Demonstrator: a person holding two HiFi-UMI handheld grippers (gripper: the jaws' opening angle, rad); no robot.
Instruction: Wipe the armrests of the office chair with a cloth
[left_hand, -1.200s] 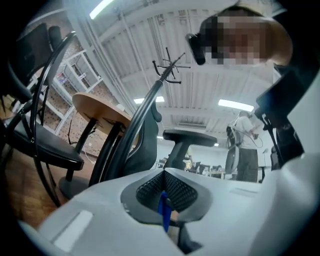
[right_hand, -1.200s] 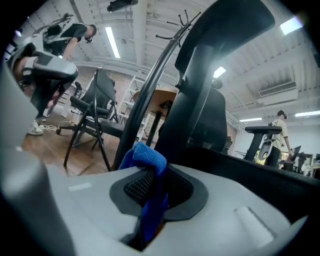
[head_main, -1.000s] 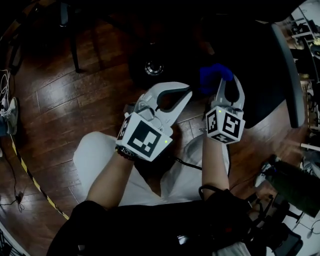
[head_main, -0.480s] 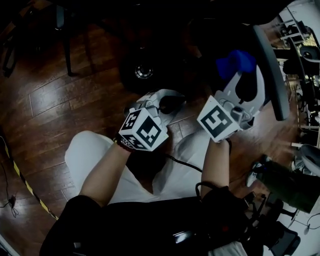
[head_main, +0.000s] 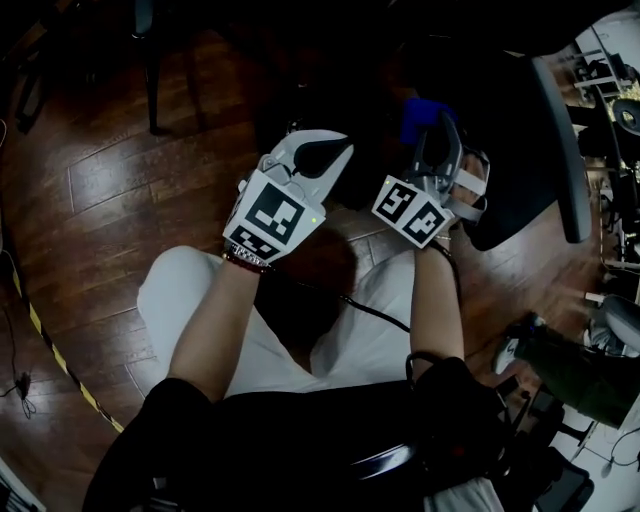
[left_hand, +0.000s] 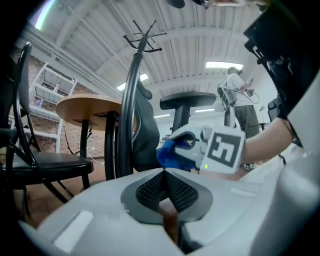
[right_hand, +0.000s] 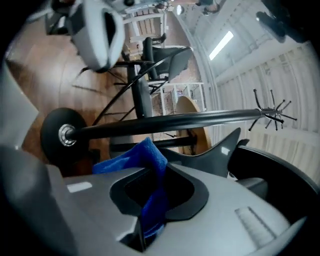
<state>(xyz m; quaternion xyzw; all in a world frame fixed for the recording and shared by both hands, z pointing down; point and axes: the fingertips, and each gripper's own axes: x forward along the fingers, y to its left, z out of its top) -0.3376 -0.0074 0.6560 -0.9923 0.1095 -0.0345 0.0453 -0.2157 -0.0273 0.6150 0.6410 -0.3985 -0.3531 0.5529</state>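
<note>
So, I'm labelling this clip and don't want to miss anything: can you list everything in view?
blue cloth: one, blue, pinched in the right gripper's jaws
office chair: one, black, just beyond the right gripper
caster wheel: one, black, at the end of a chair base leg
wooden floor: brown planks, under everything
striped tape: one strip, yellow and black, on the floor at left
round table: one, light wood, background of the left gripper view
side chair: one, black, left of the round table
bystander: one, far right background
left gripper: white, jaws together, nothing between them
right gripper: white, jaws closed on the blue cloth
</note>
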